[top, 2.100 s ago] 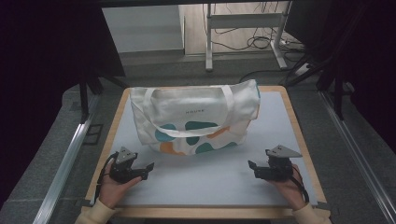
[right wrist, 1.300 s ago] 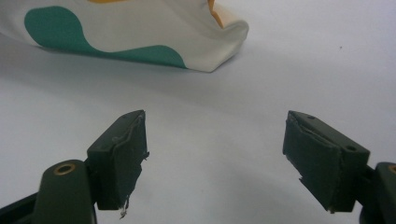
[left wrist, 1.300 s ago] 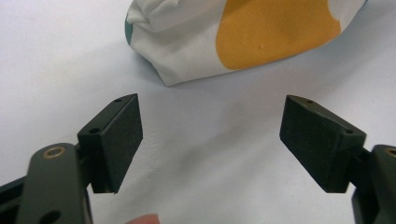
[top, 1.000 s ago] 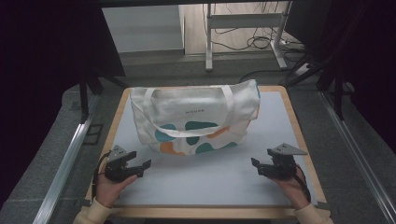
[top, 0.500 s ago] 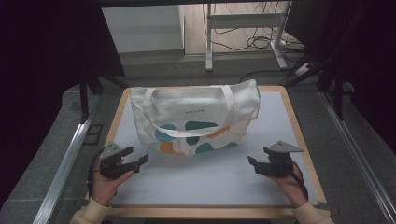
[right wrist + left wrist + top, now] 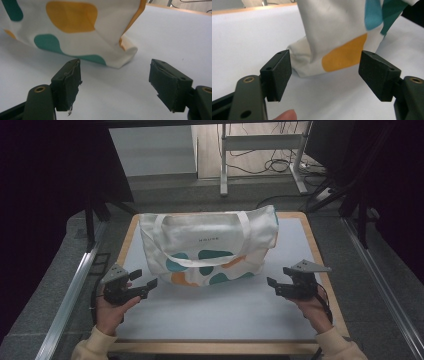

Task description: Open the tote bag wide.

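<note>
tote bag (image 6: 207, 247): soft, floppy, light | grab bottom corners, fabric will bunch | left tool (image 6: 141, 281) wide open, empty | right tool (image 6: 273, 286) same

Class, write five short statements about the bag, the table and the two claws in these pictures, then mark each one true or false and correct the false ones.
1. The bag lies on the table. True.
2. The left claw is shut on the bag. False: it is open and apart from the bag.
3. The right claw is open. True.
4. The bag is plain white. False: it has teal and orange patches.
5. Both claws sit on the near side of the bag, one at each lower corner. True.
</note>
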`<action>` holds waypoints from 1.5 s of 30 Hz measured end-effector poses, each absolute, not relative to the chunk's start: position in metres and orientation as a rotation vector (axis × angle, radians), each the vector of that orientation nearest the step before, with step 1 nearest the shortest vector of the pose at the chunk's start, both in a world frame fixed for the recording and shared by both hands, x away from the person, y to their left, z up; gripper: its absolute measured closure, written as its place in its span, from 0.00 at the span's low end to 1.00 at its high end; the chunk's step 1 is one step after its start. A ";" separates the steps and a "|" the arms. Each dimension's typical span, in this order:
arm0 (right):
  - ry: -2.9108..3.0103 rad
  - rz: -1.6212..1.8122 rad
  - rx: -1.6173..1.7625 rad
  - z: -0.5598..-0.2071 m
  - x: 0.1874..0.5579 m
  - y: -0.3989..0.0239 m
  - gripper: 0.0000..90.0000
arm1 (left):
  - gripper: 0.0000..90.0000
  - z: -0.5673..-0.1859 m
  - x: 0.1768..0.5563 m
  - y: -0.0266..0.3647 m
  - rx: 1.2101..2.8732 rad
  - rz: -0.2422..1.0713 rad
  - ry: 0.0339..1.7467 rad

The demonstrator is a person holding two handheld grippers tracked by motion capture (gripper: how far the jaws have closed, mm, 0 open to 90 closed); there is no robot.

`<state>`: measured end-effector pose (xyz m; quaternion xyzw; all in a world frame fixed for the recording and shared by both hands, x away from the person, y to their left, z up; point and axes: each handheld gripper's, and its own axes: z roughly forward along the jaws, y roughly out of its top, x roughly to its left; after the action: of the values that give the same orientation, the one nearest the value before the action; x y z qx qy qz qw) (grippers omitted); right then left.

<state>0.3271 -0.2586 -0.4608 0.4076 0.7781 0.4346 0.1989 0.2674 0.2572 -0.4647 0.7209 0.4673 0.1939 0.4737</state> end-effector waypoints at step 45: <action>2.094 1.317 1.047 -0.384 0.387 -0.248 0.30 | 0.29 -0.413 0.311 0.265 1.699 0.493 1.107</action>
<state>0.3869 -0.2485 -0.3842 0.3797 0.7594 0.4778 0.2257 0.3115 0.2650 -0.4133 0.7036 0.4584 0.2042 0.5031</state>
